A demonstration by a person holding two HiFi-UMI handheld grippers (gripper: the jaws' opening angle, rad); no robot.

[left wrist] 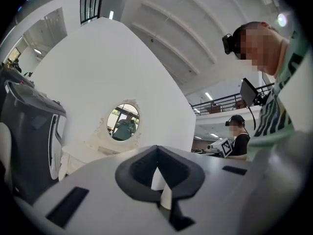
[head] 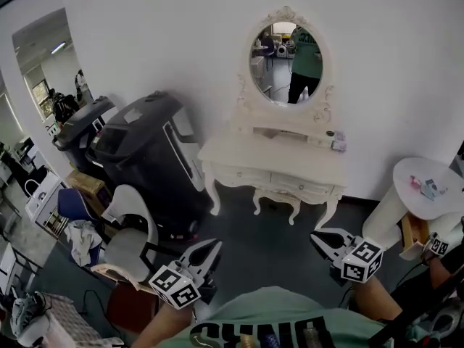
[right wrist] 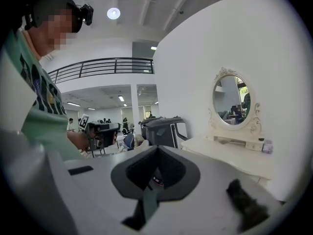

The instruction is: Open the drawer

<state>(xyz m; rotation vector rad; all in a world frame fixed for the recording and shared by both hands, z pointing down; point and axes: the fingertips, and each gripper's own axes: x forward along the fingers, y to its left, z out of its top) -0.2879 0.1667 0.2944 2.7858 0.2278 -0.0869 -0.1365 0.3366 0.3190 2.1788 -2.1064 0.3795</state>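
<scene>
The left tongs [head: 214, 245] and right tongs [head: 315, 236] are both closed and empty, well apart from the worktop [head: 268, 155]. Its drawer [head: 301, 185] is shut.

Worktop [head: 239, 154] against the wall, mirror [head: 287, 62] upright at its back, small box [head: 338, 145] at its right end, drawer [head: 243, 175] in its front, bulky machine [head: 148, 158] just left, chair [head: 130, 241] before that, round side table [head: 407, 171] to the right, left claw [head: 212, 246] and right claw [head: 317, 238] well before the worktop.

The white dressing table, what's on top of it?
An oval mirror stands at the back of the dressing table, above a low shelf with a small boxy thing at its right end. The drawers are shut, so their insides are hidden.
</scene>
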